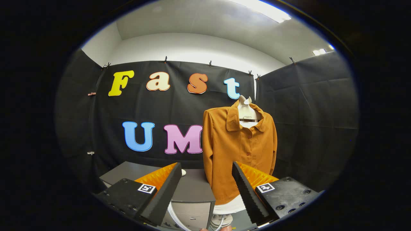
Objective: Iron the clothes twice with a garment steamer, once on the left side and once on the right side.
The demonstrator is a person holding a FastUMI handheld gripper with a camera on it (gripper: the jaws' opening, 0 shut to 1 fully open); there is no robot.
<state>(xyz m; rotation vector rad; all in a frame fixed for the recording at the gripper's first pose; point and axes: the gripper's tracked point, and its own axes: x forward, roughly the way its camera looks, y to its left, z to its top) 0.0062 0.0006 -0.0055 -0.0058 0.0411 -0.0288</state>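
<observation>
Starting nearest, the tool (207,170) stands with its two fingers spread wide and nothing pressed between them; low in the gap between them a pale hose (173,216) curves up, and beside it sits a rounded pale part (221,219) that may belong to the garment steamer, though too little of it is visible to be sure. Just beyond the fingers is a grey cabinet (192,192), its flat top serving as the table, with a small pale object (183,172) lying on it close to one fingertip. Farther off, slightly to the right of the fingers' line, the orange shirt (239,150) hangs upright on a pale mannequin stand (246,110), buttoned front facing the tool, sleeves hanging at the sides, well apart from the fingers. Judging by this, the steamer is not yet in hand, so the step is to pick it up. Doing that well calls for lowering toward the handle, centring it between the fingers, closing firmly, and keeping the hose free of snags before approaching one side of the shirt.
</observation>
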